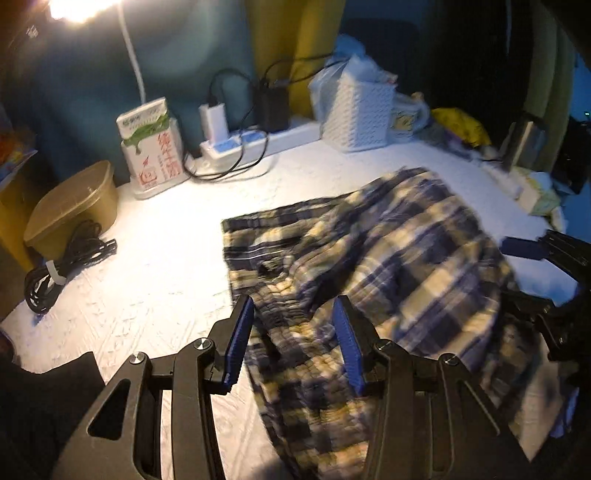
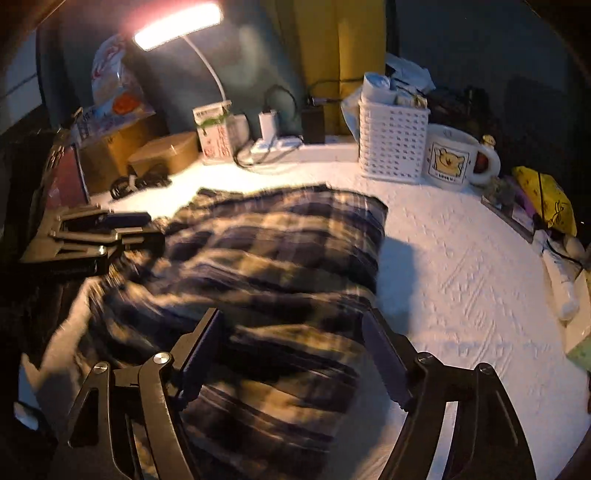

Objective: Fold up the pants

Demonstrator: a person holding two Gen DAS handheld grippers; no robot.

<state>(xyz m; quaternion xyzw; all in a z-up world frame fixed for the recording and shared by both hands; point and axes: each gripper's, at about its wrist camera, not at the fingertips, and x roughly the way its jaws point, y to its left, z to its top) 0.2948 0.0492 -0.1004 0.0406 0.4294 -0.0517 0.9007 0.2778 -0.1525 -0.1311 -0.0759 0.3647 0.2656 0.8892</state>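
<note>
Plaid pants (image 1: 388, 240) in dark blue and cream lie crumpled on the white table cover (image 1: 147, 258). My left gripper (image 1: 293, 306) hovers over their near left edge, its blue pads (image 1: 347, 343) apart and cloth showing below the gap. In the right wrist view the pants (image 2: 277, 236) fill the middle. My right gripper (image 2: 293, 314) stands wide open above their near part, nothing pressed between its fingers. The right gripper (image 1: 524, 273) also shows at the right edge of the left wrist view, and the left gripper (image 2: 144, 227) at the left of the right wrist view. Both views are motion-blurred.
Along the back stand a milk carton (image 1: 151, 147), a power strip (image 1: 236, 146) with chargers, a white basket (image 2: 393, 144) and a bear mug (image 2: 448, 158). A tan lidded box (image 1: 74, 206) and a coiled black cable (image 1: 62, 266) sit at the left. A desk lamp (image 2: 177, 26) shines overhead.
</note>
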